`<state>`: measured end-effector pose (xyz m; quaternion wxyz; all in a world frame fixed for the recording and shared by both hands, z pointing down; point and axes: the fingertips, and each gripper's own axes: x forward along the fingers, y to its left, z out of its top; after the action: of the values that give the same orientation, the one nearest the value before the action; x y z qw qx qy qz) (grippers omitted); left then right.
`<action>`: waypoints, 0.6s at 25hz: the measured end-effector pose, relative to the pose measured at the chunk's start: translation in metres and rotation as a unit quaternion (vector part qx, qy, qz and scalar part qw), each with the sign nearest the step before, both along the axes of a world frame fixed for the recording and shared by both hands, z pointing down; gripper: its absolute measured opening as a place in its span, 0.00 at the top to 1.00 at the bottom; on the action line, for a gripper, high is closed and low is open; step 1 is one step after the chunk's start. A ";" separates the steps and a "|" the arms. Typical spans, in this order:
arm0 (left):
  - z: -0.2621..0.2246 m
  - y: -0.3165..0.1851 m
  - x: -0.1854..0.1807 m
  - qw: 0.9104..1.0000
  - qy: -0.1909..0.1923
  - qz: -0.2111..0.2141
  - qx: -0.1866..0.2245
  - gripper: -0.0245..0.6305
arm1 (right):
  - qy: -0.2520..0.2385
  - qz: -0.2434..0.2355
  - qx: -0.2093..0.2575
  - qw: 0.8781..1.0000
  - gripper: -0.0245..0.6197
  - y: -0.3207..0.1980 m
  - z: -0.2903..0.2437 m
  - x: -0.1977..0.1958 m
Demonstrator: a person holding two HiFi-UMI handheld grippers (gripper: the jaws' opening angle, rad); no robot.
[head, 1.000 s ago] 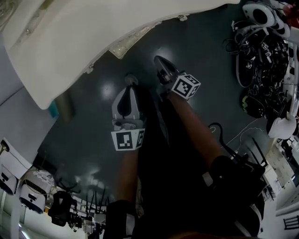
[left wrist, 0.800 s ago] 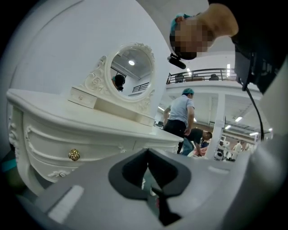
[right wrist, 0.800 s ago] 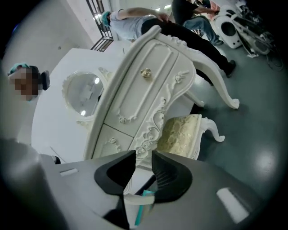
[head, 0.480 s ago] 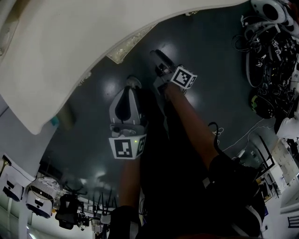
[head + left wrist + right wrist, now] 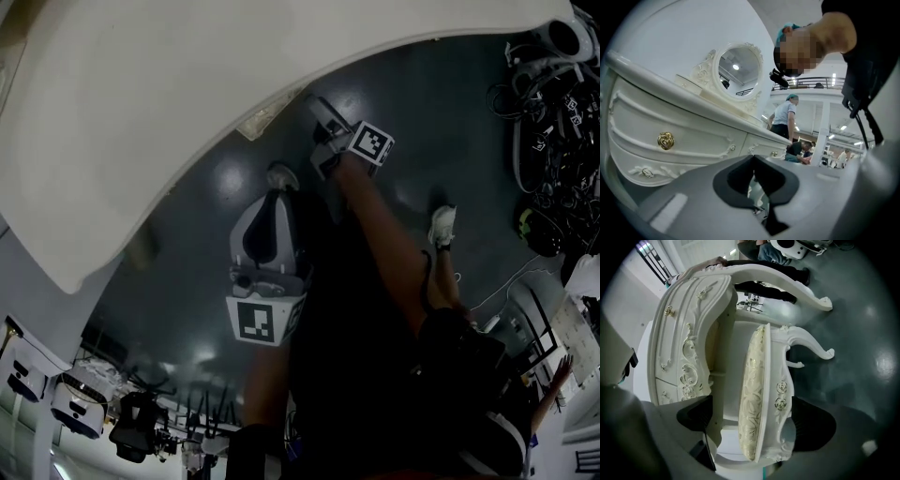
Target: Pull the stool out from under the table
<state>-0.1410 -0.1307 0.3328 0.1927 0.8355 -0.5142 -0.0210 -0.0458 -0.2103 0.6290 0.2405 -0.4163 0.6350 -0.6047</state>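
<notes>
The right gripper [image 5: 752, 404] has just spread its jaws wide around the stool [image 5: 761, 362], not pinching it. The left gripper [image 5: 753, 161] is closed and empty, near the table [image 5: 670, 122].

Straddles the stool's [image 5: 761, 394] cushioned seat with the right gripper's [image 5: 754, 423] jaws, just opening wide; faces the table [image 5: 689, 333] beyond the left jaw.

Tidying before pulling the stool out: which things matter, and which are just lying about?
Job:
stool
dressing table
right gripper, jaws have just been opening, stool's seat between them

Lying about:
tangle of cables and gear
white devices, lower left
</notes>
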 end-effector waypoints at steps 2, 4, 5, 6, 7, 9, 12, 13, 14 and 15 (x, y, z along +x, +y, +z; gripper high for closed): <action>0.003 -0.003 -0.002 1.000 0.004 -0.002 0.005 0.95 | 0.008 -0.001 0.009 1.000 0.15 -0.010 0.010 -0.001; 0.007 -0.006 -0.004 1.000 0.004 -0.003 0.008 0.95 | 0.006 0.002 0.013 1.000 0.13 -0.019 0.020 -0.003; 0.009 -0.008 -0.005 1.000 0.002 -0.003 0.011 0.95 | 0.001 0.010 0.006 1.000 0.11 -0.023 0.027 -0.003; 0.011 -0.009 -0.005 1.000 -0.002 -0.003 0.014 0.95 | -0.007 0.020 -0.006 1.000 0.10 -0.026 0.034 -0.001; 0.013 -0.010 -0.006 1.000 -0.005 -0.004 0.016 0.95 | -0.016 0.032 -0.016 0.999 0.09 -0.028 0.039 0.000; 0.016 -0.010 -0.007 1.000 -0.001 -0.004 0.014 0.95 | -0.030 0.045 -0.024 0.998 0.08 -0.034 0.047 0.002; 0.019 -0.010 -0.009 1.000 0.007 -0.006 0.011 0.95 | -0.048 0.047 -0.020 0.998 0.07 -0.042 0.054 -0.002; 0.020 -0.010 -0.010 1.000 0.008 -0.006 0.010 0.95 | -0.054 0.046 -0.018 0.997 0.07 -0.044 0.055 -0.004; 0.020 -0.009 -0.011 1.000 0.009 -0.006 0.009 0.95 | -0.058 0.044 -0.016 0.997 0.07 -0.047 0.057 -0.005; 0.022 -0.008 -0.011 1.000 0.009 -0.006 0.008 0.95 | -0.062 0.042 -0.015 0.997 0.07 -0.049 0.058 -0.007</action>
<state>-0.1523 -0.1388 0.3545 0.1907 0.8338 -0.5170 -0.0332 -0.0523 -0.2596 0.6873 0.2983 -0.4075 0.5919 -0.6282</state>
